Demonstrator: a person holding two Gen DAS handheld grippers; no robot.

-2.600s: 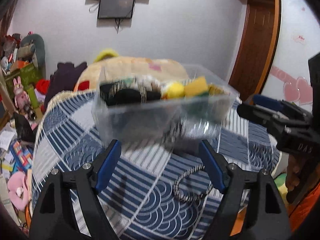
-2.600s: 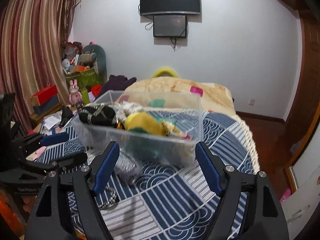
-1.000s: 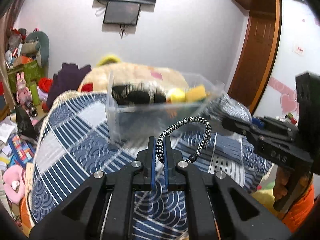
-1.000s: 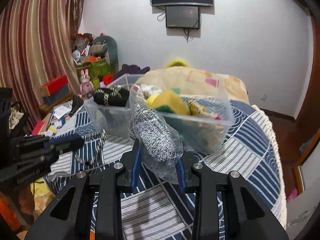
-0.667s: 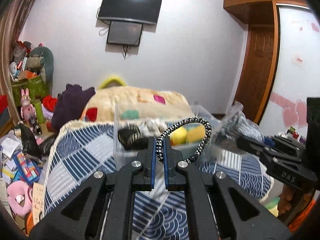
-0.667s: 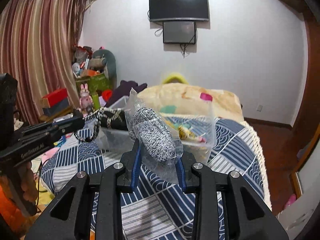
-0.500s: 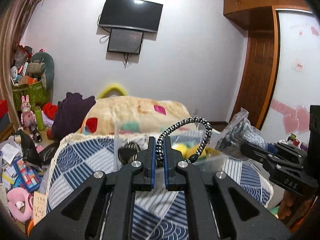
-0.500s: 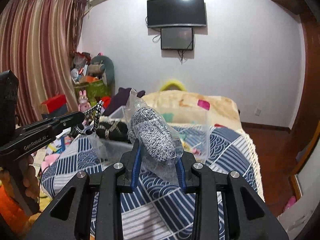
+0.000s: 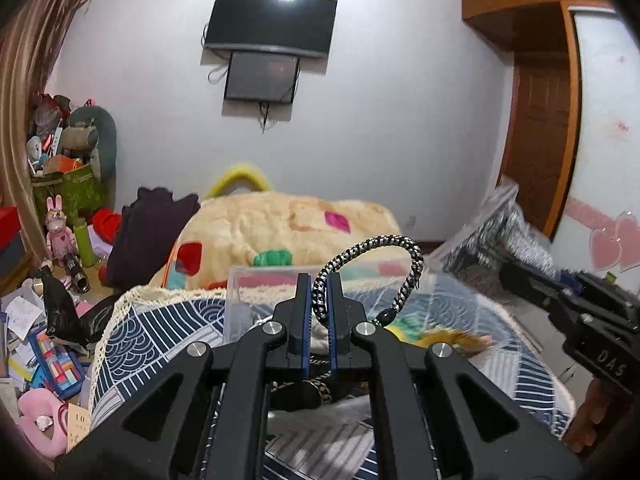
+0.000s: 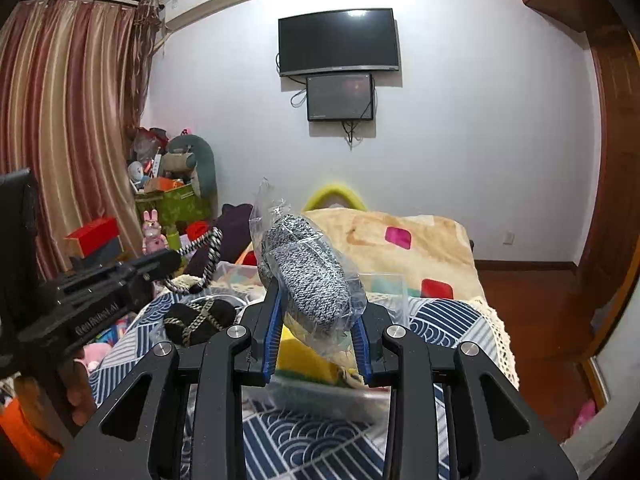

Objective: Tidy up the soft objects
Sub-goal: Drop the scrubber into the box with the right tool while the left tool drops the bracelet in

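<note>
Through the left wrist view, the left gripper (image 9: 319, 312) is clamped on a black-and-white cord (image 9: 376, 250), which arches up and right out of the jaws, its dark tip dangling over the bin (image 9: 256, 280); bin is clear plastic, sits on the bed just past the fingertips, partly hidden by the gripper body; yellow and green soft stuff (image 9: 448, 334) shows at the right, apparently inside the bin, blurred; right gripper (image 9: 516, 276) comes in from the right edge, holding a bagged grey knit (image 9: 496, 240) raised above the bin's far right side; quilt (image 9: 160, 328) is navy and white patterned with a lace edge; cream blanket (image 9: 280, 224) with coloured patches behind; floor at left is cluttered with toys and papers.

From the right wrist view, the right gripper (image 10: 316, 328) is squeezed onto the bagged grey knit (image 10: 308, 276), clear wrap sticking up above it; bin (image 10: 384, 284) is directly below and ahead, with a black item (image 10: 198, 320) and a yellow block (image 10: 300, 352) already in it; left gripper (image 10: 168, 258) enters from the left with the cord (image 10: 204, 258) looped off its tip above the bin's left side; TV (image 10: 338, 40) on the white wall, striped curtain (image 10: 60, 120) left, wooden door right.

Judgement: several soft things already binned; both held items hang over the bin, not yet released; letting go of both is what's left, and I can't see any more loose items on the quilt.
</note>
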